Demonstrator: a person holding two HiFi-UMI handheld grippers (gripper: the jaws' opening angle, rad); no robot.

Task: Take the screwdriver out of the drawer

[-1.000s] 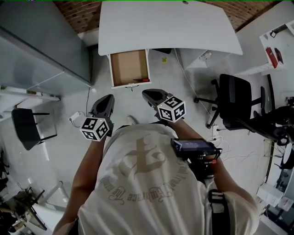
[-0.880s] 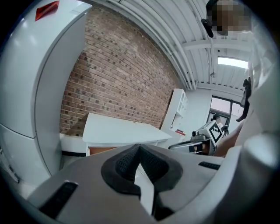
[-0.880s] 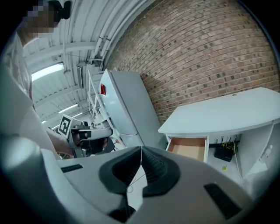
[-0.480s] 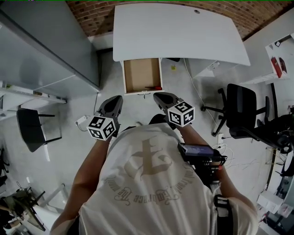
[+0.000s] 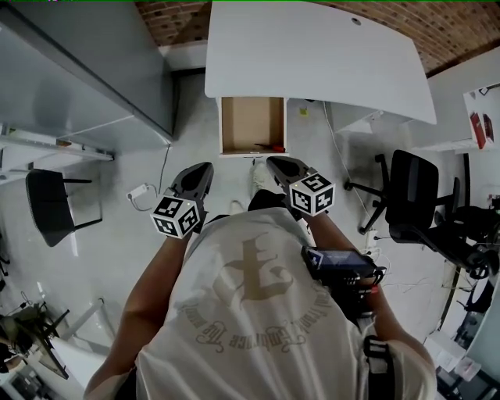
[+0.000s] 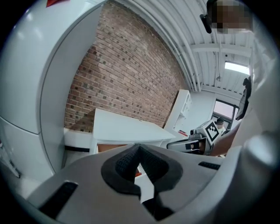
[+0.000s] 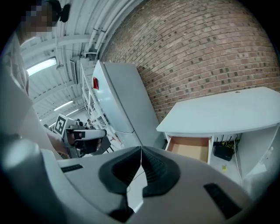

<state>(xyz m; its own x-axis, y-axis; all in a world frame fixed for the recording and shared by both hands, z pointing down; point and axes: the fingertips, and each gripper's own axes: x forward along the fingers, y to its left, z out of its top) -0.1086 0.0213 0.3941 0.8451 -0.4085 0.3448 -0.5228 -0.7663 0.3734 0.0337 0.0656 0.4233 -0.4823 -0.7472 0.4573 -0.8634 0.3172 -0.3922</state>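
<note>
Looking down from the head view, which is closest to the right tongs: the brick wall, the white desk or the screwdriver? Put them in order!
1. The screwdriver, at the open drawer's front edge, just ahead of the right tongs.
2. The white desk, beyond the drawer.
3. The brick wall, behind the desk, farthest.

Head cam top-down, L/R cams fwd; shared: drawer (image 5: 251, 125)

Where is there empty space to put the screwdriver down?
The white desk top, behind the open drawer, looks bare. The screwdriver lies at the drawer's front. Crowded: the floor on the right, with black chairs.
</note>
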